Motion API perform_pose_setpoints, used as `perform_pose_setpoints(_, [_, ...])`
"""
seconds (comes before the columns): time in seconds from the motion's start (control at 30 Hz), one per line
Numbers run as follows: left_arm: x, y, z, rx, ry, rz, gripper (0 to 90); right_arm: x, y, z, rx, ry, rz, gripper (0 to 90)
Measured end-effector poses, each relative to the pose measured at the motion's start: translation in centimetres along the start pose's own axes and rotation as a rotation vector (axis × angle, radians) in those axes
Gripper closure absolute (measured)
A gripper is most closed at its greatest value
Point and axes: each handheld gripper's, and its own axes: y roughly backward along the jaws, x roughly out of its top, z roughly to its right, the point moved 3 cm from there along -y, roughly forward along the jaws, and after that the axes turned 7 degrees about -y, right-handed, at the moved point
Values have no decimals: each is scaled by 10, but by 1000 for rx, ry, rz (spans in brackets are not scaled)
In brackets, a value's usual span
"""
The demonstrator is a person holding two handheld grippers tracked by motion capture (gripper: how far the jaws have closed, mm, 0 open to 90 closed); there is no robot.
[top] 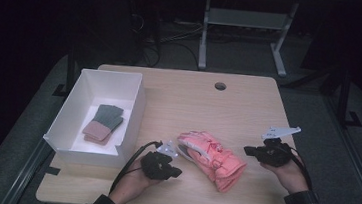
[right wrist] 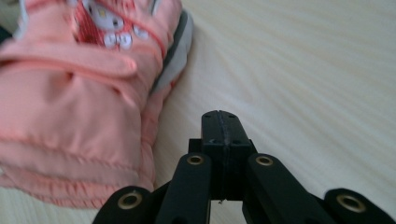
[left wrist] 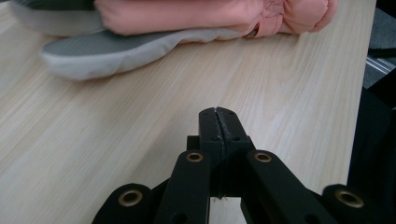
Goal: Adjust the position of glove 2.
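A pair of pink padded gloves [top: 211,157] with grey-white palms lies stacked on the wooden table [top: 194,98], near its front middle. My left gripper [top: 176,172] rests on the table just left of them, jaws pressed together with nothing between; the left gripper view shows the gloves [left wrist: 196,18] a short way ahead of the shut tips [left wrist: 218,116]. My right gripper [top: 248,150] hovers just right of the gloves, also shut and empty. In the right gripper view the gloves [right wrist: 79,102] lie to the left of the closed tips [right wrist: 220,119].
A white open box [top: 98,116] stands at the table's left, holding folded grey-green and pinkish cloth pieces [top: 104,123]. A round cable hole [top: 220,86] sits near the far edge. Beyond the table are a metal stand [top: 246,33] and cables on the floor.
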Motion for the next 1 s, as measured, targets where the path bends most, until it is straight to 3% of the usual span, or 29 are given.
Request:
perform_pose_setpoints(0.2, [15, -18, -1, -17, 7, -1, 896, -14, -17, -3, 23, 9, -74, 900])
perform_pose_setpoints(0.33, [23, -27, -7, -28, 23, 16, 896, -15, -22, -7, 28, 11, -88, 900])
perform_pose_setpoints(0.53, [29, -29, -15, -25, 57, 47, 895, -21, -30, -13, 50, 24, -129, 900])
perform_pose_setpoints(0.73, [29, -30, -23, -21, 73, 50, 895, -21, -31, -17, 64, 34, -127, 900])
perform_pose_setpoints(1.0, [26, -26, -28, -4, 90, 59, 895, -28, -33, -38, 112, 54, -140, 900])
